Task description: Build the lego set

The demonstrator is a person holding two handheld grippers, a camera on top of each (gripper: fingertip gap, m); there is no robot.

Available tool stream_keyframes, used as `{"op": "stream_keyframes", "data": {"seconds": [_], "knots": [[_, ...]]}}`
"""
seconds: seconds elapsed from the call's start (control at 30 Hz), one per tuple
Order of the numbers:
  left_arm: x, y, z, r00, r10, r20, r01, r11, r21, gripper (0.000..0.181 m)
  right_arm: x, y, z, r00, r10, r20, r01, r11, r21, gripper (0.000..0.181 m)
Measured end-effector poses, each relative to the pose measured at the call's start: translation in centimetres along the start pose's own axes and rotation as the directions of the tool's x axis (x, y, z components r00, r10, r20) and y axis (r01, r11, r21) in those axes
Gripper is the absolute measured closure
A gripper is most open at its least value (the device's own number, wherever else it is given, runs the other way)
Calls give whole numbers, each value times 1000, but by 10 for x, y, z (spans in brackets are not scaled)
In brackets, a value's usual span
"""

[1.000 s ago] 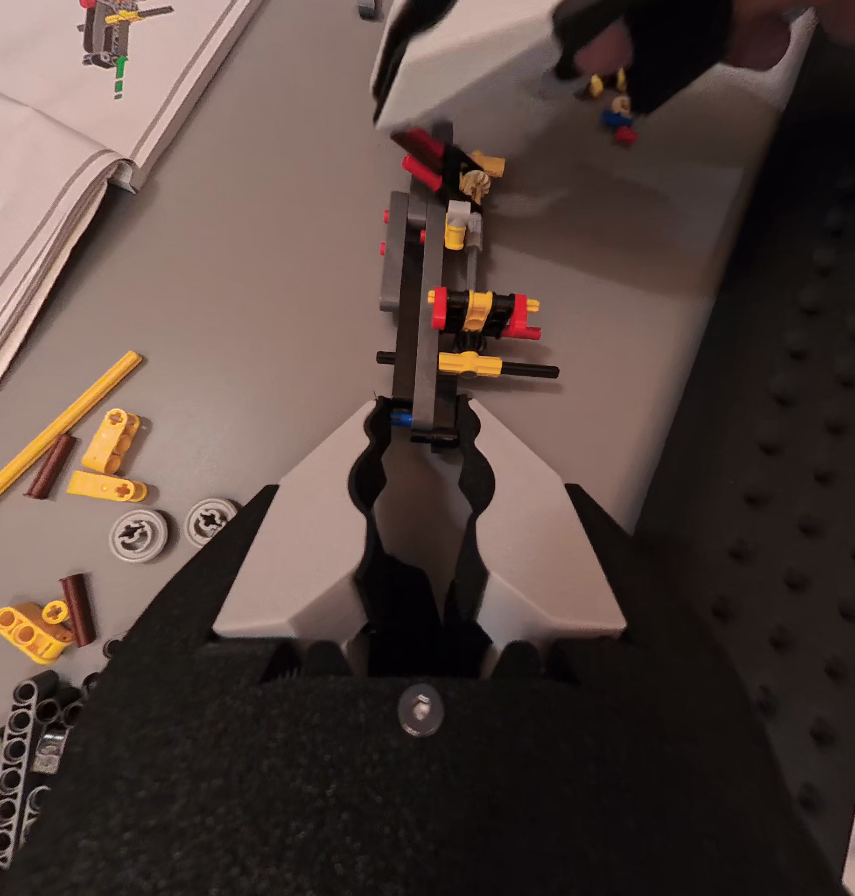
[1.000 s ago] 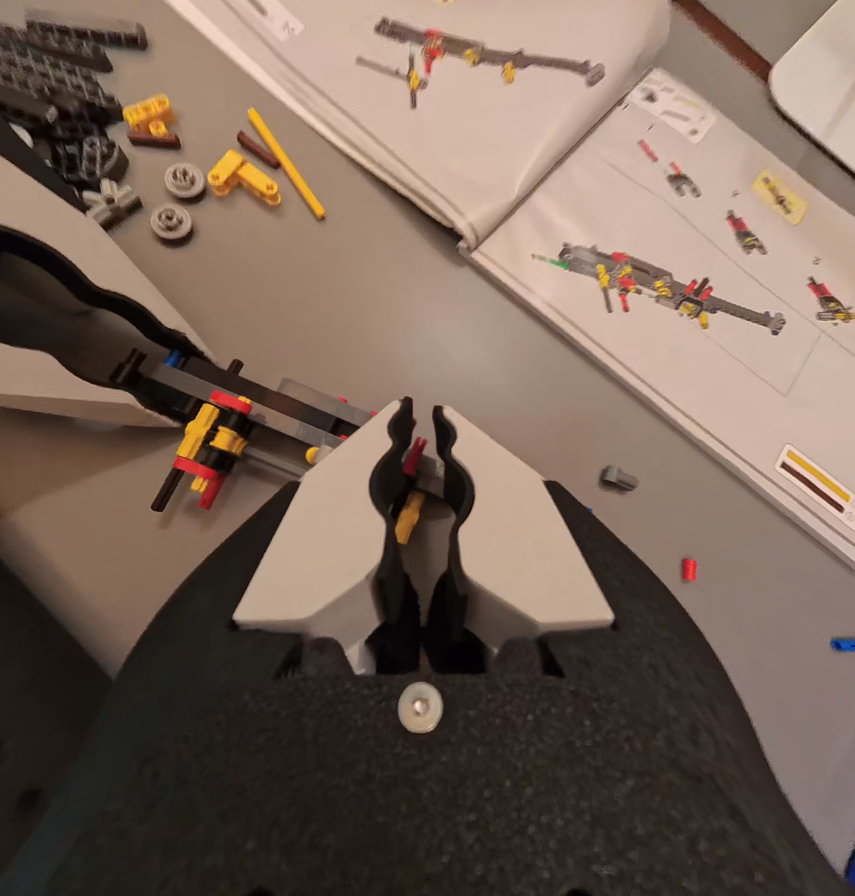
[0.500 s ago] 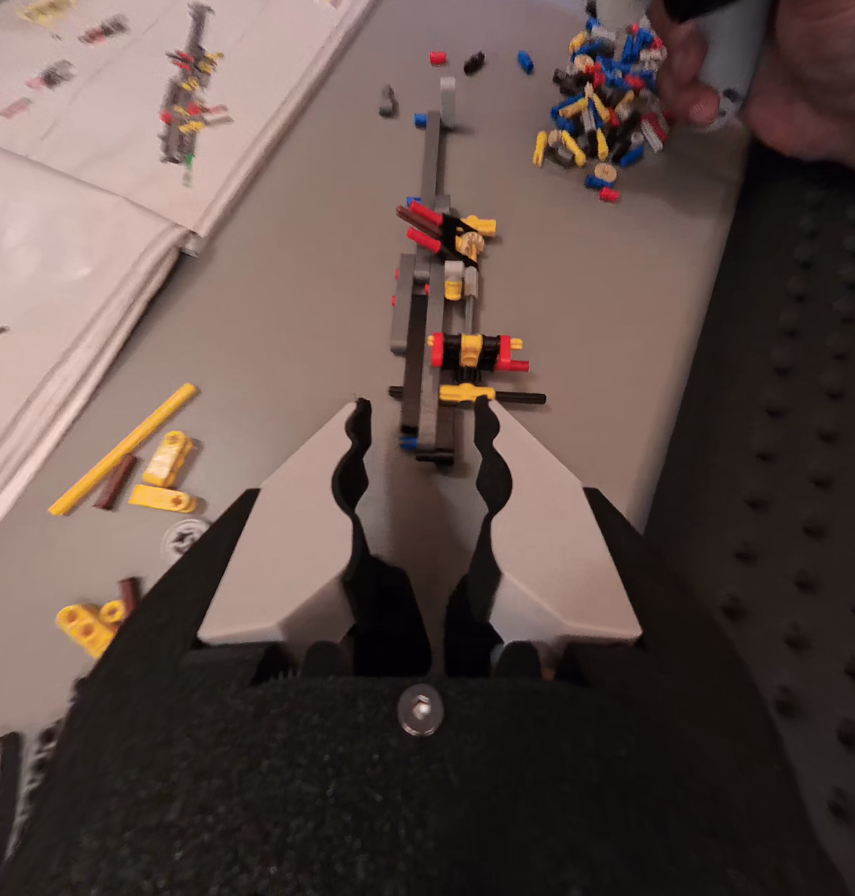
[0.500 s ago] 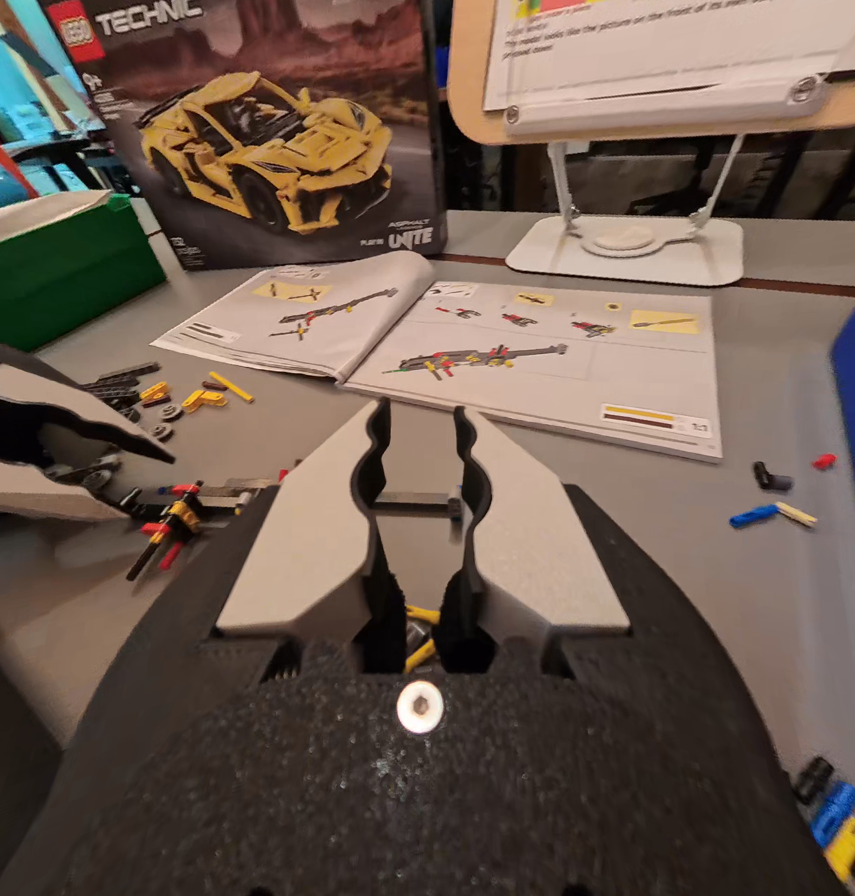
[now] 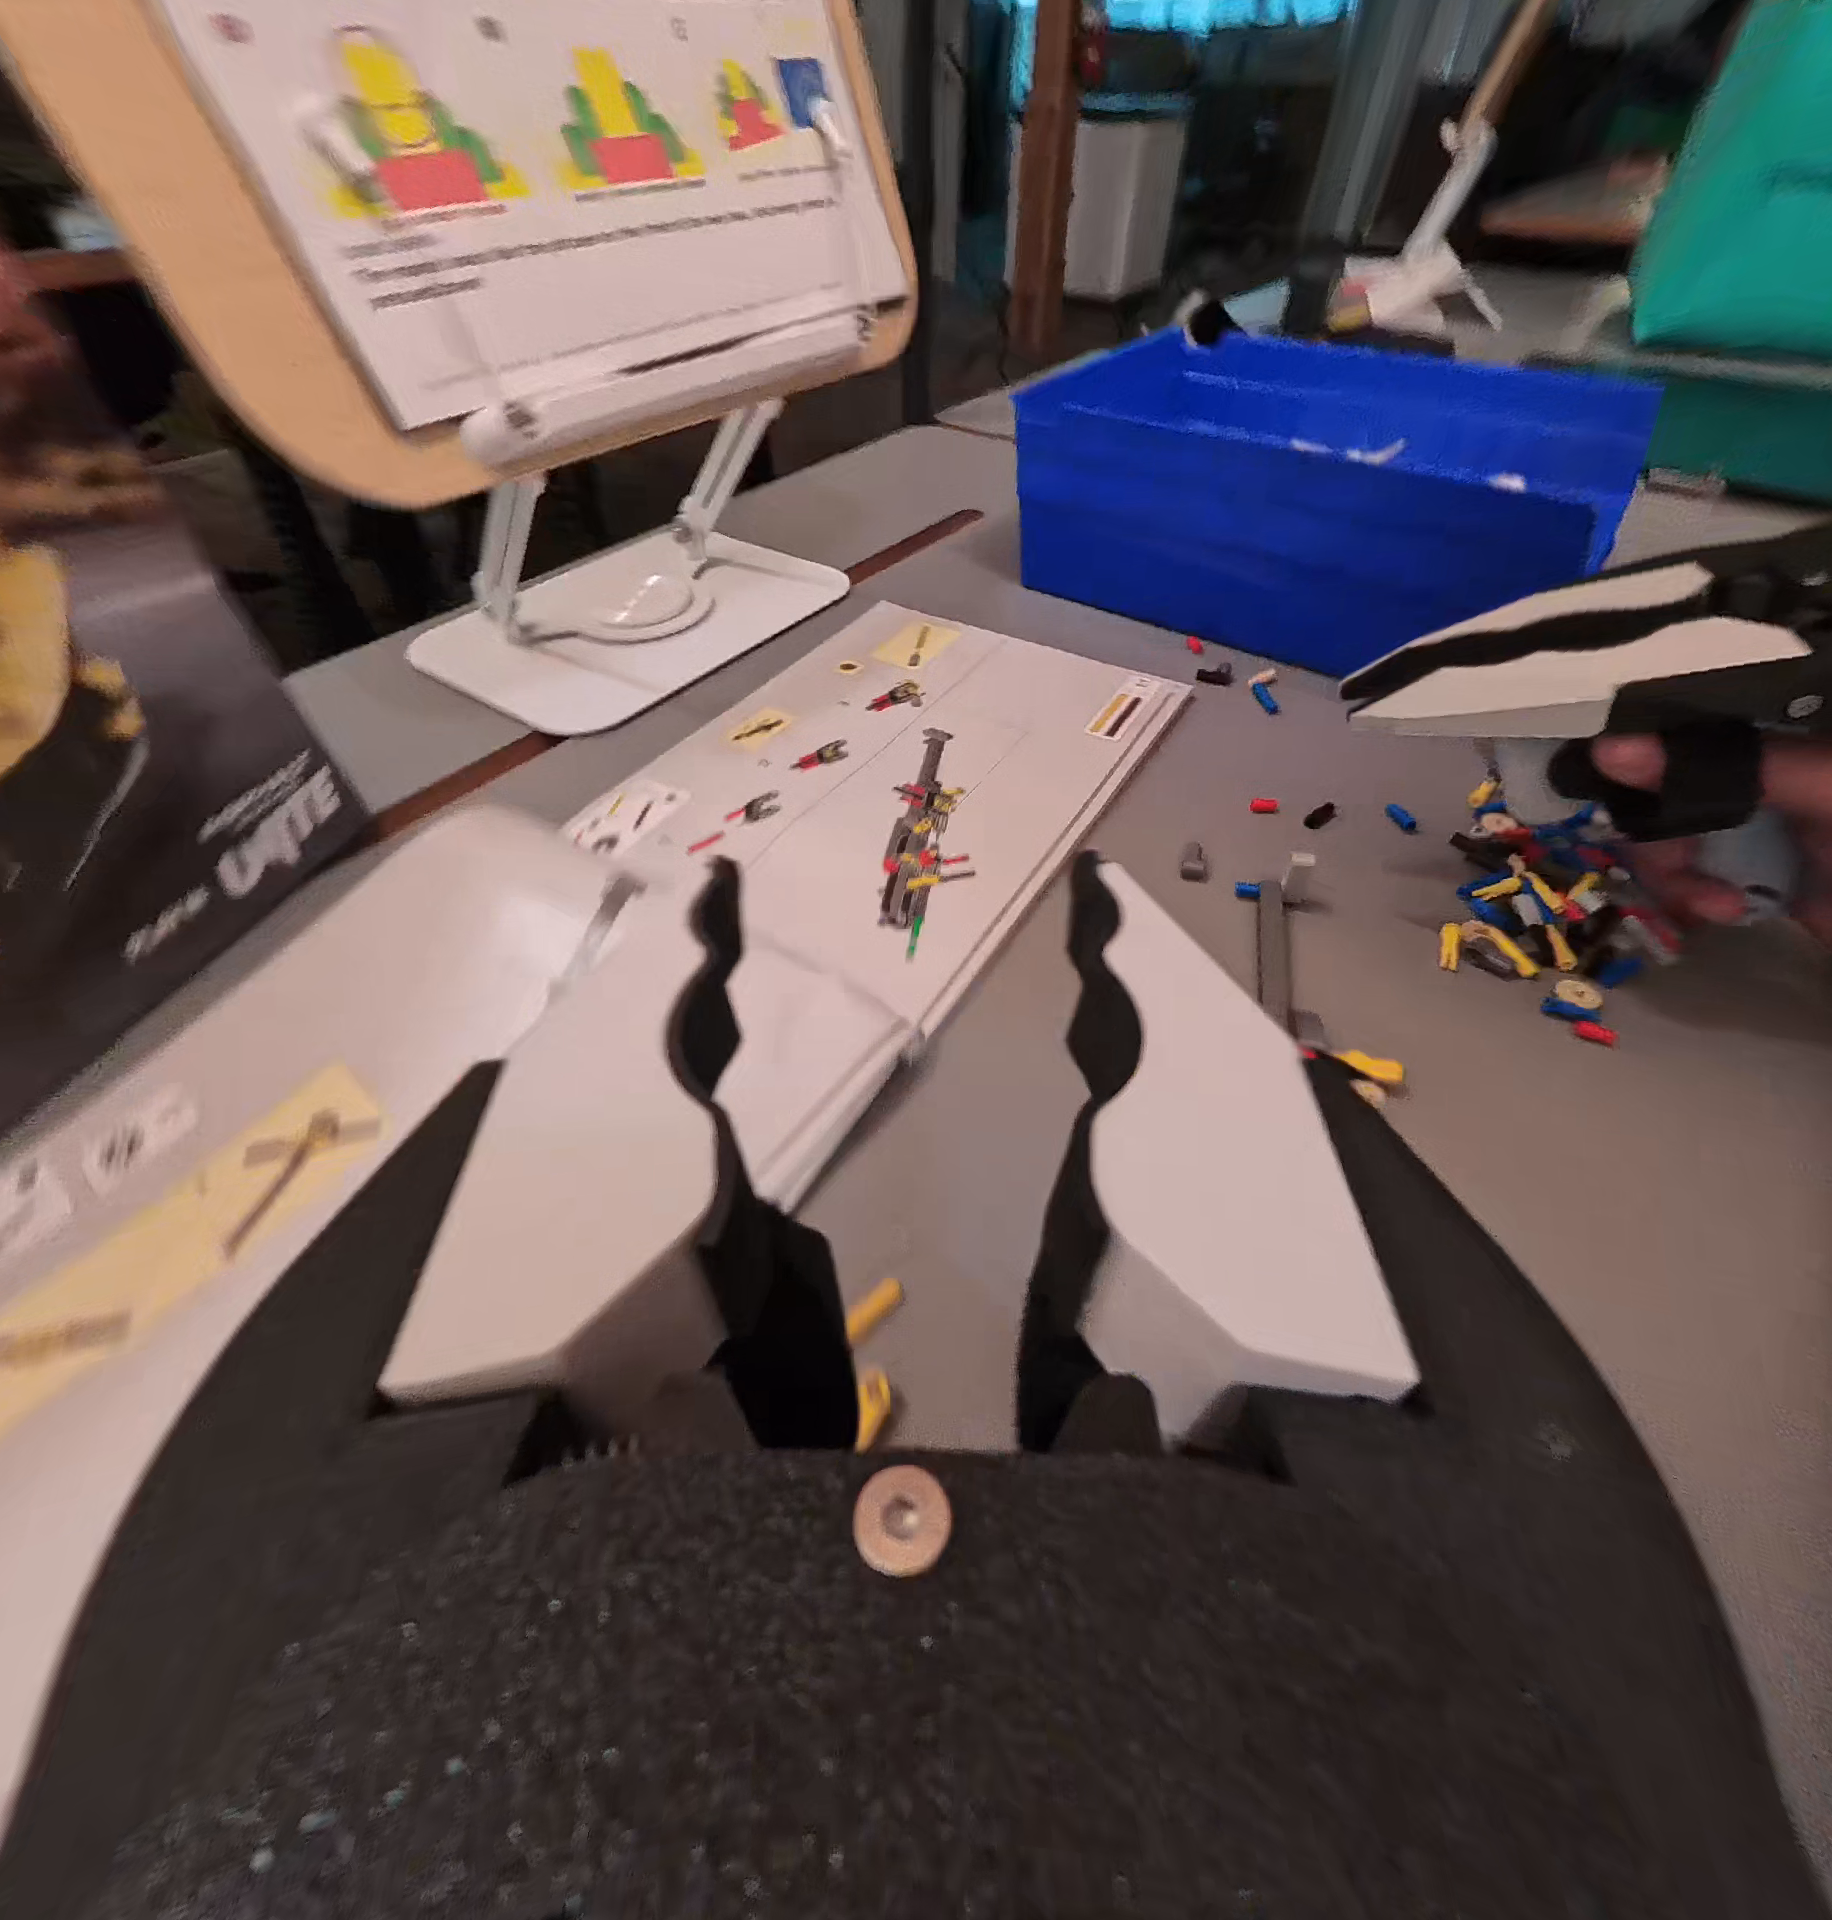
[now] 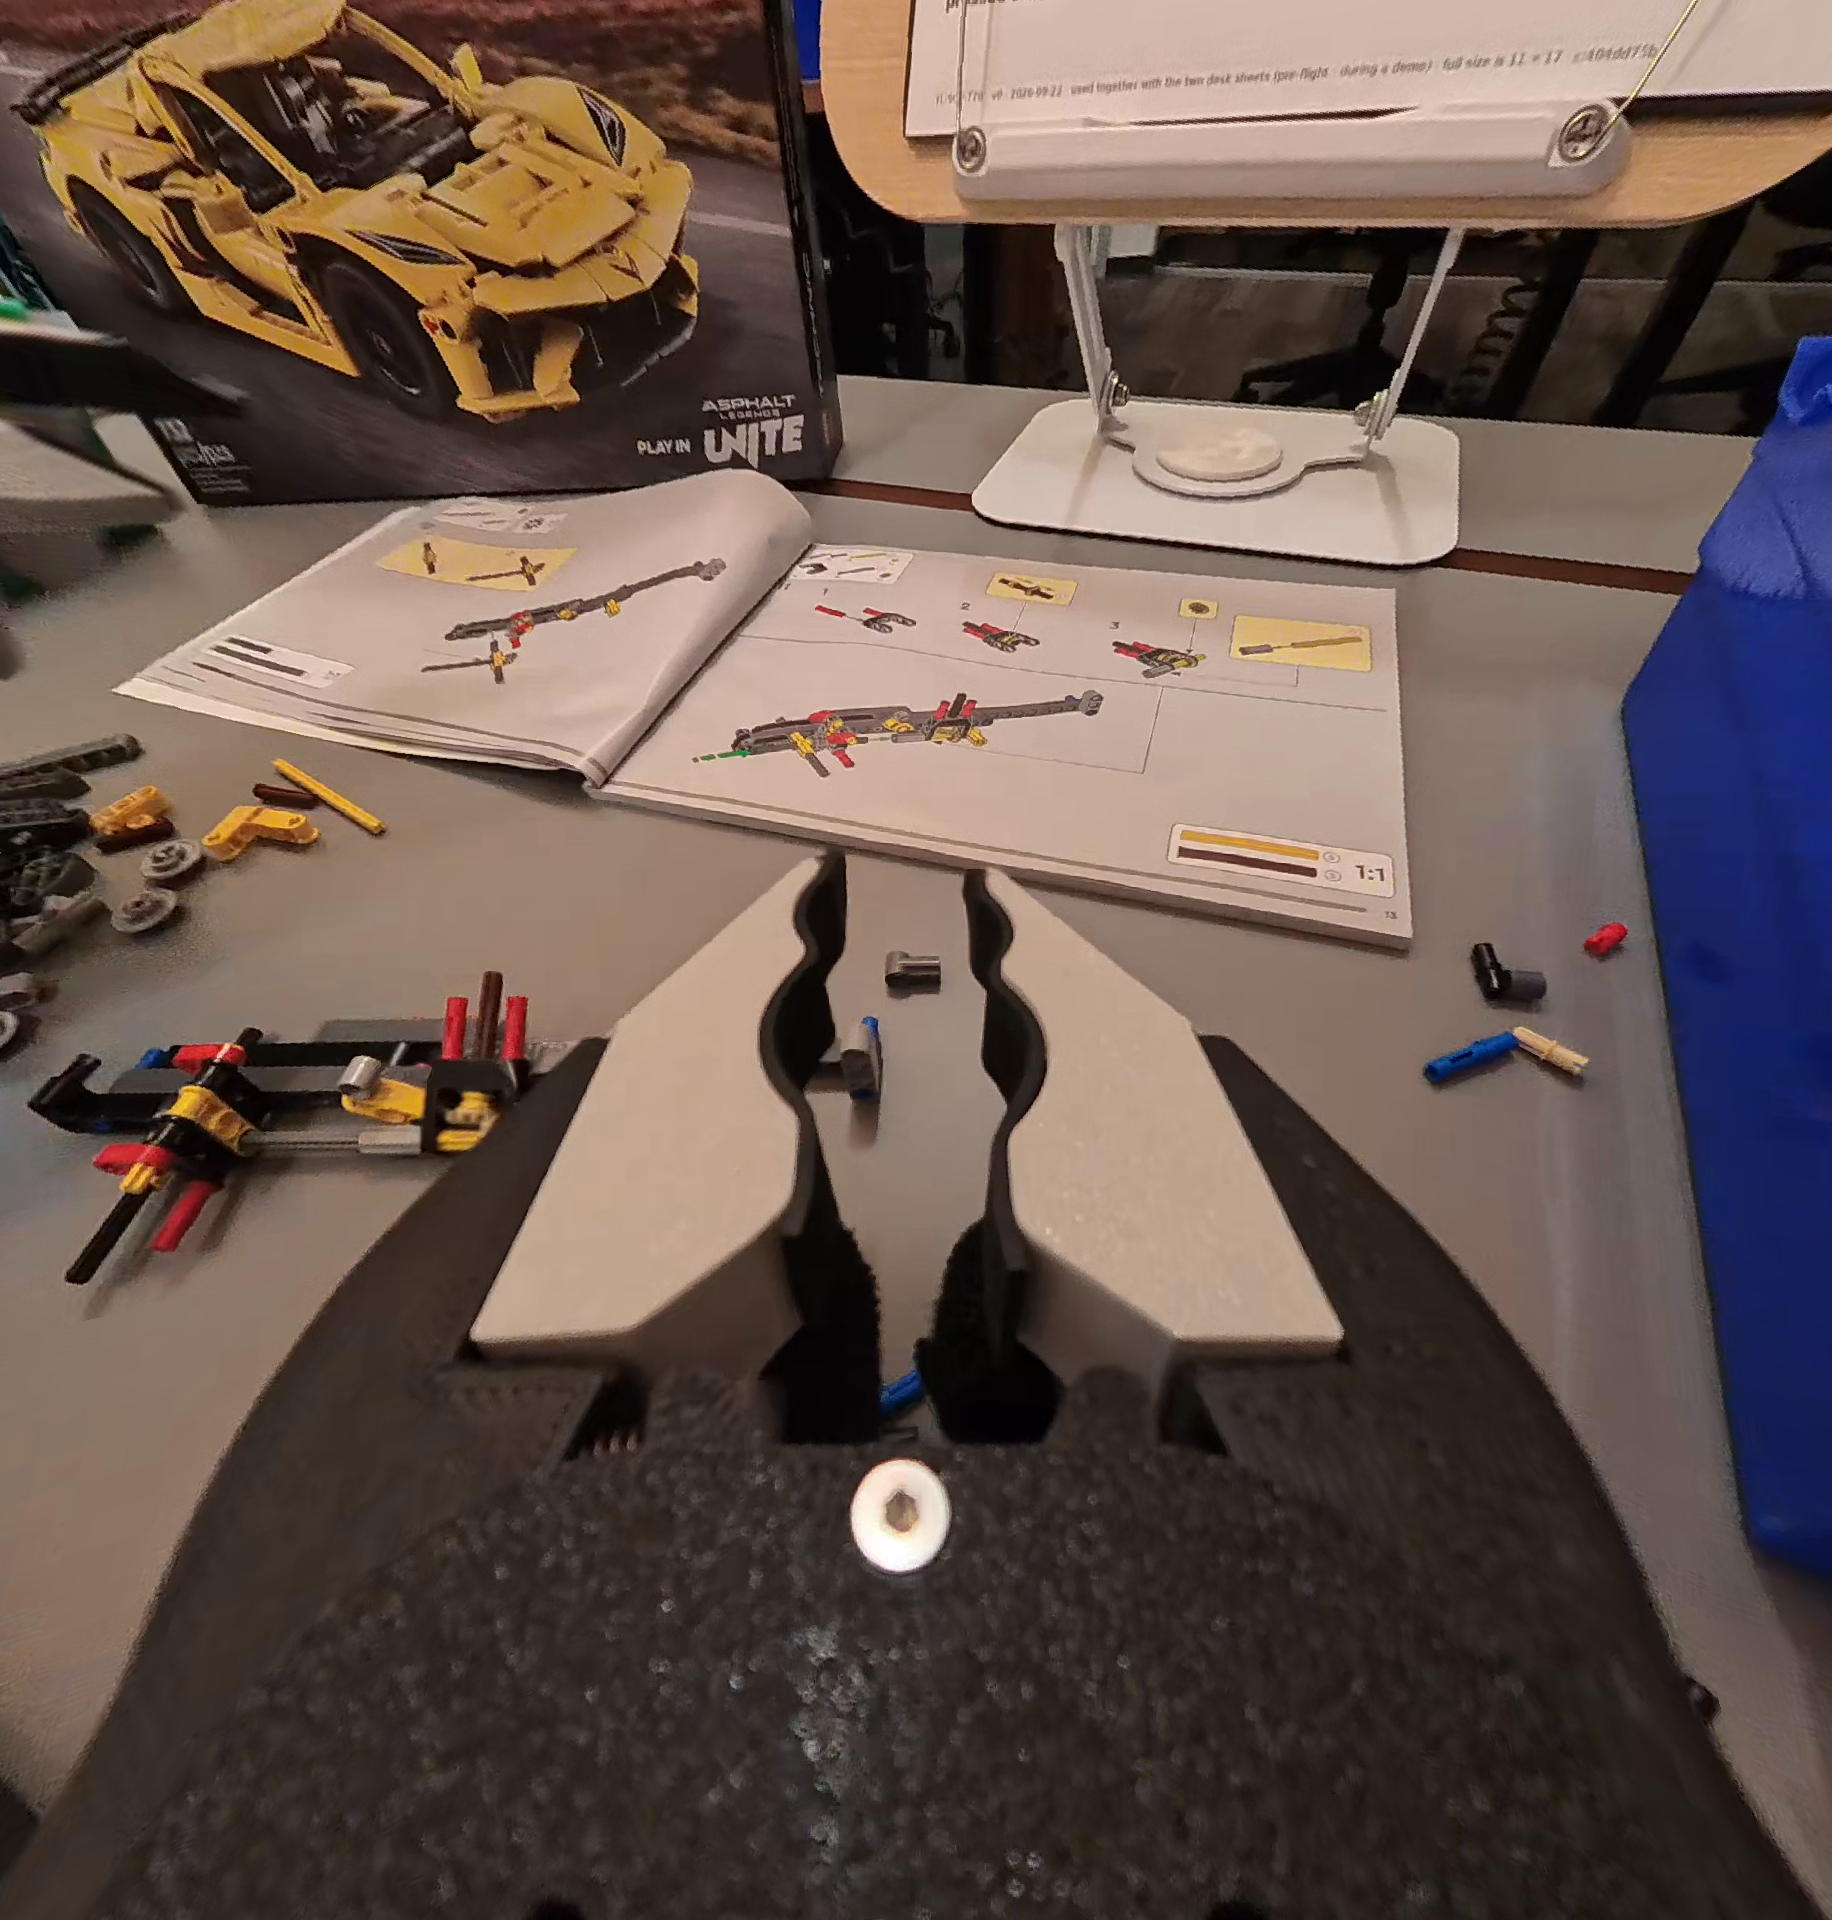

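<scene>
The partly built Lego assembly [image 6: 268, 1091], a long grey and black beam with red, yellow and black pins, lies flat on the grey table, left of my right gripper. My right gripper [image 6: 904, 878] is open and empty, above a small grey connector [image 6: 912, 968] and a blue-grey pin [image 6: 862, 1055]. My left gripper [image 5: 904, 883] is wide open and empty, raised over the table and pointing at the open instruction booklet [image 5: 891, 831]. The assembly's grey beam end [image 5: 1273, 935] shows beside its right finger. The right gripper [image 5: 1566, 665], held by a hand, shows at the right of the left wrist view.
A blue bin [image 6: 1774, 935] stands at the right. The Lego box [image 6: 424, 260] and a sheet stand [image 6: 1224, 478] are at the back. Loose beams, wheels and yellow parts [image 6: 60, 862] lie at the left. A pile of small pins [image 5: 1546, 914] lies by the hand. Stray pins [image 6: 1473, 1060] lie near the bin. To the blue-grey pin [image 6: 862, 1055]: right tips about 7 cm, left tips about 20 cm. It is also in sight in the left wrist view [image 5: 1269, 886]. To reach the small grey connector [image 6: 912, 968] in a straight line is about 8 cm for my right fingers, about 20 cm for my left. Seen from the left wrist view [image 5: 1188, 860] as well.
Both grippers let go of the assembly, opened and lifted back. The assembly now lies free on the table. The left gripper tilted up toward the booklet.
</scene>
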State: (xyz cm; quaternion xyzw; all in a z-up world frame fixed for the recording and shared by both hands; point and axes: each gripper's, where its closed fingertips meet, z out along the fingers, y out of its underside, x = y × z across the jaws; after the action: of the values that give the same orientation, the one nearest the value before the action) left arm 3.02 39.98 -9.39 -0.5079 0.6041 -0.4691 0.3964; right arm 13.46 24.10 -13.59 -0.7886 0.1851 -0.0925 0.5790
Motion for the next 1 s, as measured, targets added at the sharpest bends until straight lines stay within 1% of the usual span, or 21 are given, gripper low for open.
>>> {"op": "stream_keyframes", "data": {"seconds": [0.03,0.07,0.13,0.17,0.23,0.27,0.33,0.4,0.47,0.5,0.6,0.67,0.7,0.73,0.8,0.87,0.93,1.0], "knots": [[3,-6,18,998,47,-33,-48,998,-38,107,0,-1,-1,1000,13,9,-13,1000,10,159],[12,-9,39,990,103,-93,-112,989,-93,106,0,-3,-2,1000,25,17,-26,999,21,159],[28,-4,85,959,194,-205,-241,942,-234,106,1,-6,-4,999,47,25,-48,998,43,160],[36,-3,108,937,241,-253,-307,913,-269,108,2,-7,-6,998,60,29,-61,997,53,161],[61,3,153,866,295,-405,-430,852,-299,128,3,-9,-8,996,81,42,-84,994,69,163],[74,7,175,837,285,-467,-460,829,-318,125,2,-10,-9,995,89,50,-93,993,76,163],[96,14,211,801,216,-559,-471,803,-365,123,2,-13,-12,994,93,56,-98,991,93,164],[113,22,235,774,134,-619,-467,782,-414,123,1,-12,-13,994,93,60,-99,991,94,164],[127,27,248,761,83,-643,-455,776,-438,125,0,-12,-14,993,97,67,-103,990,97,164],[131,30,252,759,81,-645,-456,774,-439,128,0,-13,-15,993,98,71,-105,989,104,164],[133,36,260,776,112,-621,-462,771,-439,144,-3,-14,-16,990,107,92,-117,988,105,165],[132,38,263,784,120,-609,-456,777,-434,161,-6,-13,-15,990,97,101,-107,989,104,165],[132,37,263,790,126,-601,-449,785,-426,165,-7,-13,-14,991,91,102,-101,990,100,165],[132,36,263,793,130,-595,-445,791,-420,174,-8,-12,-14,991,88,104,-99,990,97,165],[130,35,264,802,145,-579,-443,795,-414,176,-10,-12,-14,989,92,115,-103,990,97,165],[130,38,263,802,153,-577,-453,785,-422,176,-11,-12,-14,987,100,125,-112,989,96,165],[130,39,264,808,157,-568,-452,784,-425,160,-11,-11,-13,987,104,125,-116,989,92,165],[127,42,267,816,180,-549,-461,775,-432,157,-11,-10,-12,986,105,126,-116,990,85,165]]}}
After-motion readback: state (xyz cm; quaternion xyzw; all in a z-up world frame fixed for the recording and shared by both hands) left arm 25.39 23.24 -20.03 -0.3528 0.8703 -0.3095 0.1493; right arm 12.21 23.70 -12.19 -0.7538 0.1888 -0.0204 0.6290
